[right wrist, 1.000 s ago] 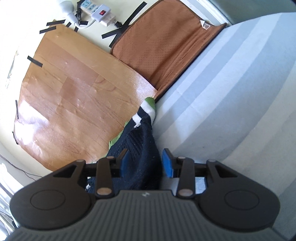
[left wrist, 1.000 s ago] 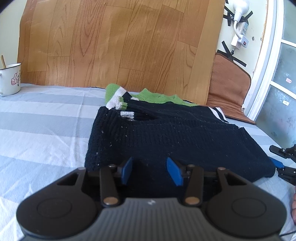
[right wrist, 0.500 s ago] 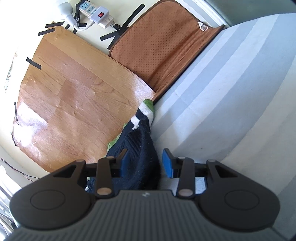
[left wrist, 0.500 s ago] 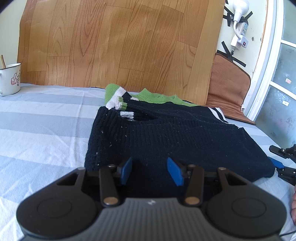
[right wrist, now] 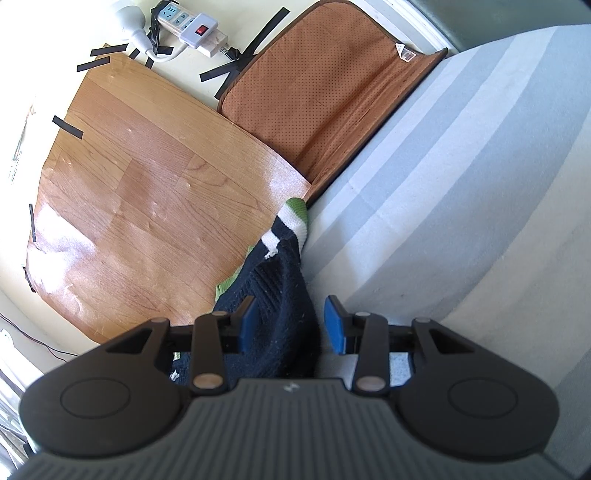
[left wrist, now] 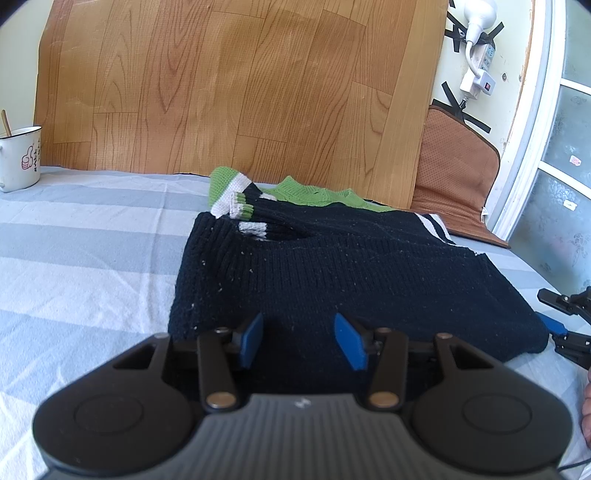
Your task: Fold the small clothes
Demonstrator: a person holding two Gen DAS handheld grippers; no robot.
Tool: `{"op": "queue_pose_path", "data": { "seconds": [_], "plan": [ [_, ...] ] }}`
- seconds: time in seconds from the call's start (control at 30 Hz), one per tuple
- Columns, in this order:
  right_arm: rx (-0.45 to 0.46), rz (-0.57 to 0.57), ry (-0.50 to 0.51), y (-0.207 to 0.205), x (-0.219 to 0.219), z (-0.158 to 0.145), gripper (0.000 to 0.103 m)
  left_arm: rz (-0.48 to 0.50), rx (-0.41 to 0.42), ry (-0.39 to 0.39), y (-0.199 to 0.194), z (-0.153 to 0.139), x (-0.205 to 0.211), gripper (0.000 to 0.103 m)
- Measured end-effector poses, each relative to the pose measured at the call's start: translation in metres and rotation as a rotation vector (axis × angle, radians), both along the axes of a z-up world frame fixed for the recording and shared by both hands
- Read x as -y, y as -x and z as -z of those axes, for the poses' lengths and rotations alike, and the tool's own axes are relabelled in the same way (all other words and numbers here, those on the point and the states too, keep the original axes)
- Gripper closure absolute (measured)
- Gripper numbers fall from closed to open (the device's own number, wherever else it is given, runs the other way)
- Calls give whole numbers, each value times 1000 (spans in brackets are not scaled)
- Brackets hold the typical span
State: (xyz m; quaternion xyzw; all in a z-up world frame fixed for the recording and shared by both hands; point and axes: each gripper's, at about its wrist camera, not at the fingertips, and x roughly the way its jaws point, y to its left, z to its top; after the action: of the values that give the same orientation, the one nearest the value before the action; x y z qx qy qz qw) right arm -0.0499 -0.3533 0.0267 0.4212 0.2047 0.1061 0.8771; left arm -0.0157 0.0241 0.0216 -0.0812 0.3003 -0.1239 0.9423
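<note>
Left gripper (left wrist: 298, 339) jaws part-open over black sweater (left wrist: 332, 273), pads clear; right gripper (right wrist: 290, 325) jaws part-open astride sweater's edge, contact indeterminate.

My blue-padded left gripper (left wrist: 298, 341) faces a black knit sweater (left wrist: 343, 273) trimmed green and white, on a bed sheet (left wrist: 81, 236) striped blue and white, before a wood-grain brown panel (left wrist: 236, 85).

White mug (left wrist: 19, 157), wood-pattern sheet (left wrist: 236, 88), brown mat (right wrist: 325, 92), power strip (right wrist: 192, 29)

Folded black sweater (left wrist: 354, 273) on striped sheet (left wrist: 85, 236)
</note>
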Motion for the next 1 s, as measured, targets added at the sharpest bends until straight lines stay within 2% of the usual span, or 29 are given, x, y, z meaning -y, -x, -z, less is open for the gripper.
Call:
{"op": "queue_pose_path", "data": {
  "seconds": [0.63, 0.77, 0.9, 0.93, 1.0],
  "plan": [
    [0, -1, 3, -1, 0, 1, 60, 1, 1, 0, 0, 1, 0, 56],
    [-6, -3, 26, -2, -1, -2, 58, 14, -5, 35, 0, 0, -3, 52],
    [30, -48, 169, -7, -3, -28, 58, 42, -32, 126, 2, -16, -18, 50],
    [45, -74, 207, -11, -4, -38, 56, 47, -8, 140, 2, -26, -24, 49],
    [70, -130, 284, -27, -7, -59, 52, 39, 55, 114, -5, -51, -35, 49]
  ]
}}
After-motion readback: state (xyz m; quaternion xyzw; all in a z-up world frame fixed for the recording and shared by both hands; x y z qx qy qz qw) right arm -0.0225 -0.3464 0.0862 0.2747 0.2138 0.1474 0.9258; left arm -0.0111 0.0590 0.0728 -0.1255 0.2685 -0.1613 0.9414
